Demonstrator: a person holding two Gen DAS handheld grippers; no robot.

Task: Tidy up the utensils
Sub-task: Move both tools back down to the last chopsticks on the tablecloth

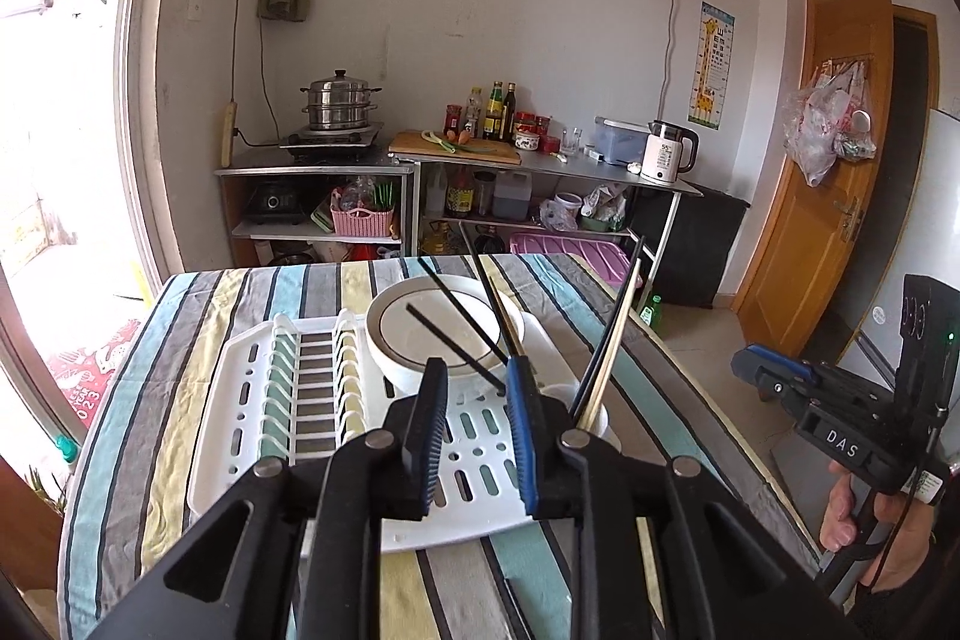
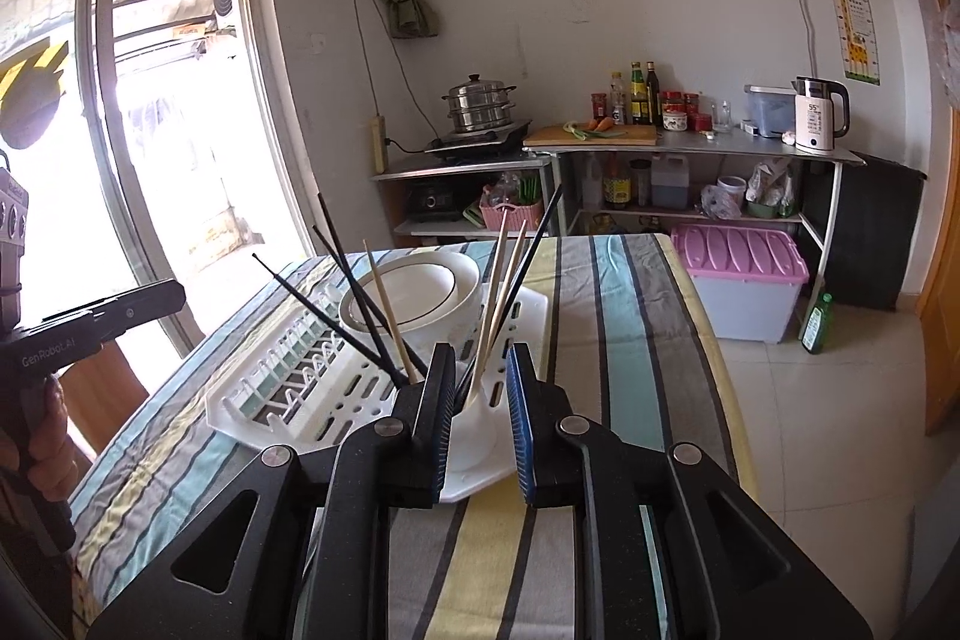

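Observation:
A white dish rack (image 1: 312, 382) (image 2: 300, 388) sits on the striped tablecloth and holds a white bowl (image 1: 444, 334) (image 2: 414, 298). At its near right corner a white utensil cup (image 1: 591, 415) (image 2: 474, 418) holds several black and wooden chopsticks (image 1: 606, 346) (image 2: 498, 280), which lean outward. My left gripper (image 1: 477, 370) is open and empty above the rack. My right gripper (image 2: 480, 358) is open and empty just in front of the cup. The right gripper also shows at the right edge of the left wrist view (image 1: 744, 361).
The striped table (image 2: 624, 316) ends at the right over a tiled floor. A pink-lidded storage box (image 2: 738, 280) and a green bottle (image 2: 816, 322) stand on the floor. Kitchen shelves with a steamer pot (image 1: 339, 100) and kettle (image 1: 666, 151) line the back wall.

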